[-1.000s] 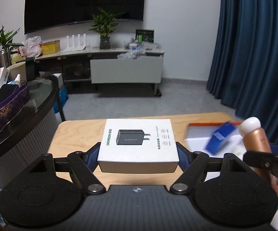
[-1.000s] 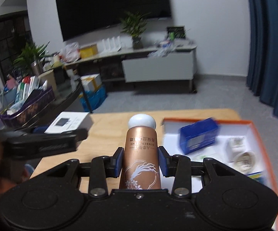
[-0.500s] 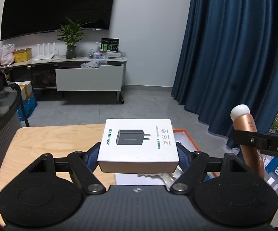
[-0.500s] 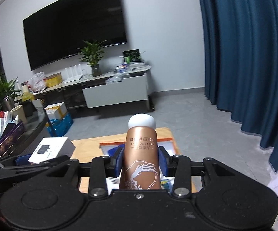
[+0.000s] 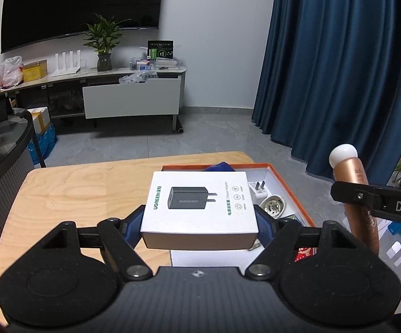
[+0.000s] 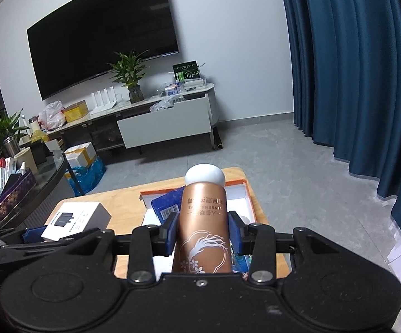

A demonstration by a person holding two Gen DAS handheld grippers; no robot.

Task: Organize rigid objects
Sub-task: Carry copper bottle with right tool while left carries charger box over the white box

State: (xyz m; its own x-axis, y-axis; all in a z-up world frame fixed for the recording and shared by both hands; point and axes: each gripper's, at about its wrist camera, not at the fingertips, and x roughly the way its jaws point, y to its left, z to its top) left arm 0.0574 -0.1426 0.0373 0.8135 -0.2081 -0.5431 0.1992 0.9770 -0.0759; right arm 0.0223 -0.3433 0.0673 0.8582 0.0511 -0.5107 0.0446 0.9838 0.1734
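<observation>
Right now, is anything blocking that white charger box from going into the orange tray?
Nothing stands between them: the white charger box hangs over the orange tray. Inside lie a blue box, a white plug and a round part; bare floor shows nearer.

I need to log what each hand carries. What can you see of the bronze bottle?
The bronze bottle is a smooth metallic cylinder with a rounded white cap, white lettering, and a white tree and flowers. It is clamped between the blue pads of the right gripper, cap pointing away, above the orange-rimmed tray.

The charger box (image 5: 199,206) hides most of the tray (image 5: 289,188) (blue item mostly covered).
</observation>
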